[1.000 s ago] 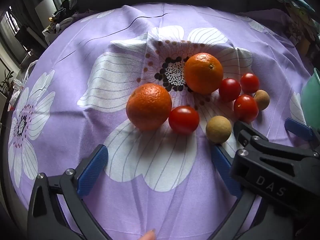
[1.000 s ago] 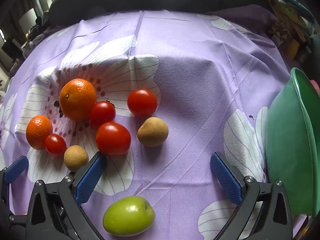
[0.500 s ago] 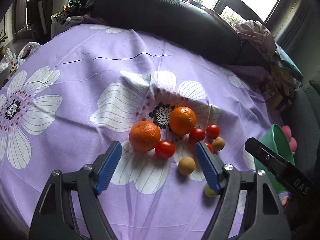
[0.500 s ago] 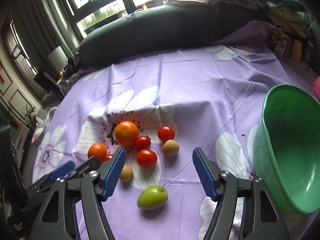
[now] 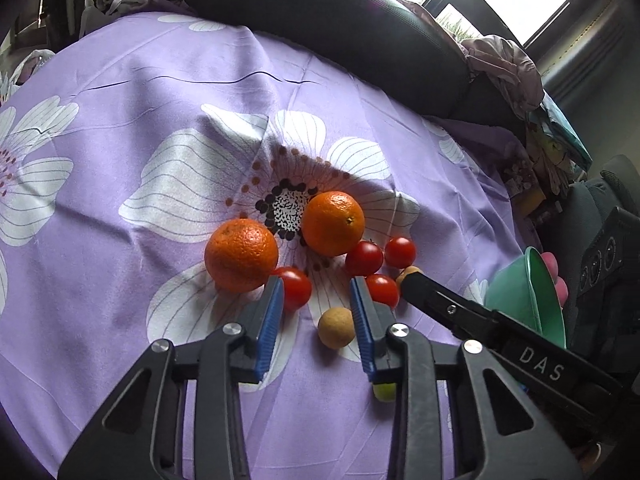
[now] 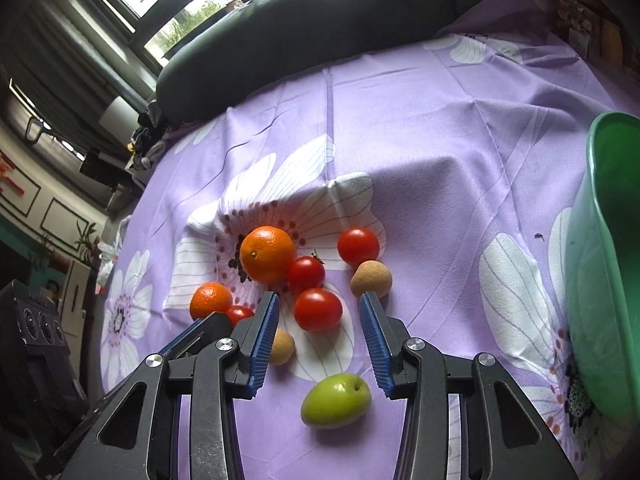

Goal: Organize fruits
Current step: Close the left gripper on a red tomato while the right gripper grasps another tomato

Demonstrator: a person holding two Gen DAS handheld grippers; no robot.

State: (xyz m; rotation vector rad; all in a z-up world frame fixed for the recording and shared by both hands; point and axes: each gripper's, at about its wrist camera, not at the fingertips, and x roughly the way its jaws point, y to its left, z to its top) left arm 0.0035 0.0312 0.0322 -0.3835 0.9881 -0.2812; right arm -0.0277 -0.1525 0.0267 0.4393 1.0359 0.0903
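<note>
On the purple flowered cloth (image 5: 120,140) lie two oranges (image 5: 241,255) (image 5: 333,223), several red tomatoes (image 5: 364,258), two tan round fruits (image 5: 336,327) and a green fruit (image 6: 336,400). My left gripper (image 5: 316,286) hangs above the cloth near the tomatoes. Its jaws are closing and nothing is gripped between them. My right gripper (image 6: 319,300) hovers over the same cluster, above a tomato (image 6: 318,309) and the green fruit. Its jaws are also closing and grip nothing. One right finger (image 5: 440,300) partly hides a tan fruit in the left wrist view.
A green plastic bowl (image 6: 600,280) stands at the right edge of the cloth. A dark cushion (image 5: 320,12) runs along the far side. The left gripper's body (image 6: 200,336) crosses the right wrist view beside the small orange (image 6: 211,300).
Both grippers have risen and tilted up, so more of the cloth and room shows. The jaws of both have narrowed from wide open. The fruits have not moved.
</note>
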